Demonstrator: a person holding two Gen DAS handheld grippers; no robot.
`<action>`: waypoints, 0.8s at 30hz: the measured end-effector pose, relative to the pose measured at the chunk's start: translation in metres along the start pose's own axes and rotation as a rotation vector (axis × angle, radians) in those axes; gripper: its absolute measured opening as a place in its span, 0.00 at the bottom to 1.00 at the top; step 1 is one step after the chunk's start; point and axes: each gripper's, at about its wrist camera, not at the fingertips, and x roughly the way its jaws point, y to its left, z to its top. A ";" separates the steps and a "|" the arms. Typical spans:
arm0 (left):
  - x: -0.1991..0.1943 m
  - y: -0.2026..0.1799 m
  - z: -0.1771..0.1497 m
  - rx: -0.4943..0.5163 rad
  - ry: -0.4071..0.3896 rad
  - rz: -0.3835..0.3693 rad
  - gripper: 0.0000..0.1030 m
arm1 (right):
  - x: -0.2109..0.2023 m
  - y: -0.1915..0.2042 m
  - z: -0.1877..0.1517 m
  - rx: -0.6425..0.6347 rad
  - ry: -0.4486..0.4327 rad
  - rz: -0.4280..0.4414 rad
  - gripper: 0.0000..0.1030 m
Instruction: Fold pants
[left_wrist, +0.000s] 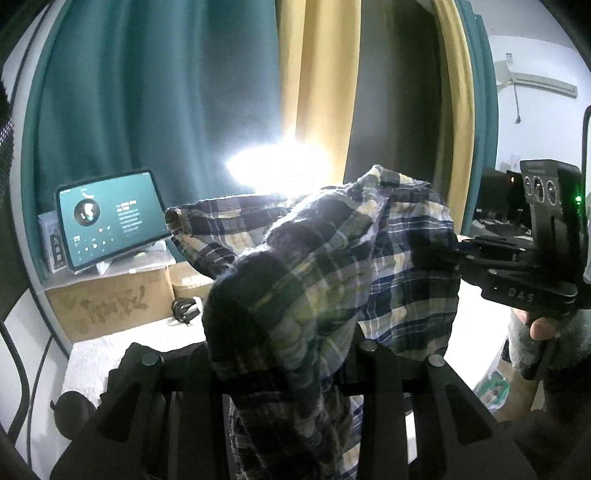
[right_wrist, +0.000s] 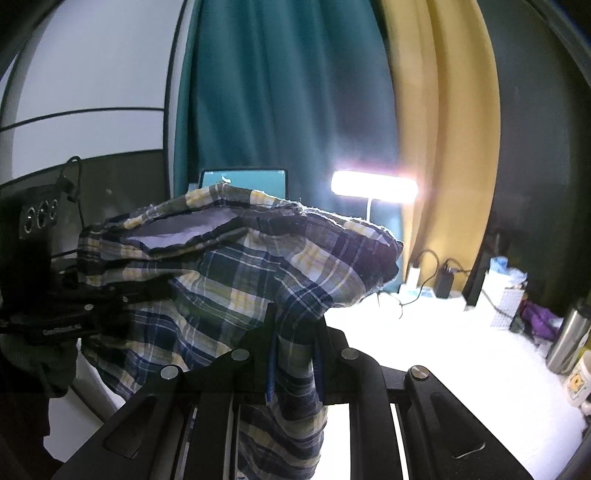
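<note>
Clearly the plaid pants (right_wrist: 236, 280) hung in the air above the white worktop (right_wrist: 443, 369), bunched between both tools. The right hand-held gripper (right_wrist: 295, 354) was clamped on a fold of the cloth, and the left hand-held gripper (left_wrist: 284, 354) pinched another part. This looked like the lift-and-spread step; next the fabric would need pulling taut and laying flat. A tablet (left_wrist: 110, 218) stood behind.

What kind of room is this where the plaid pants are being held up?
Probably a bedroom or small home room: teal and yellow curtains hang behind, a tablet is propped on a cardboard box, and a wall air conditioner shows at right.
</note>
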 end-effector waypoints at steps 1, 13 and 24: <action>0.004 0.002 -0.001 -0.003 0.010 0.001 0.30 | 0.007 -0.003 -0.002 0.007 0.009 0.003 0.16; 0.065 0.025 -0.022 -0.040 0.166 -0.008 0.30 | 0.083 -0.025 -0.024 0.091 0.126 0.027 0.16; 0.117 0.049 -0.042 -0.091 0.300 0.003 0.30 | 0.159 -0.046 -0.041 0.143 0.250 0.071 0.16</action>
